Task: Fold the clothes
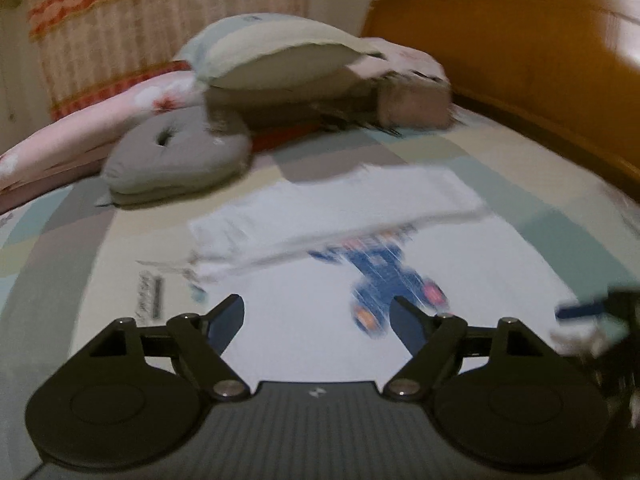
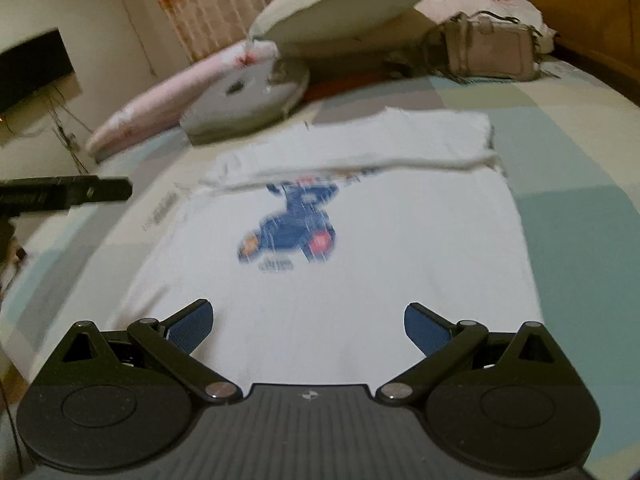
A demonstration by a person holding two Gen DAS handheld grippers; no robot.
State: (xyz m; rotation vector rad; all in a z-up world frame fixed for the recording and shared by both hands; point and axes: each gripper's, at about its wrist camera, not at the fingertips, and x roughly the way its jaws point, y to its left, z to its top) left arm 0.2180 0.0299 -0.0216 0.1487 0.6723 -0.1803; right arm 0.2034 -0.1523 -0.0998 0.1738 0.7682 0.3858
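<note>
A white T-shirt with a blue printed figure lies flat on the bed, its far part folded over into a band. It also shows in the left wrist view, with the print and the folded band. My left gripper is open and empty, just above the shirt's near part. My right gripper is open and empty over the shirt's near edge. The left gripper's tip shows at the left of the right wrist view.
A checked bedsheet covers the bed. At the far end lie a grey round cushion, a pink floral pillow, a pale pillow and a beige bag. A wooden headboard stands at right.
</note>
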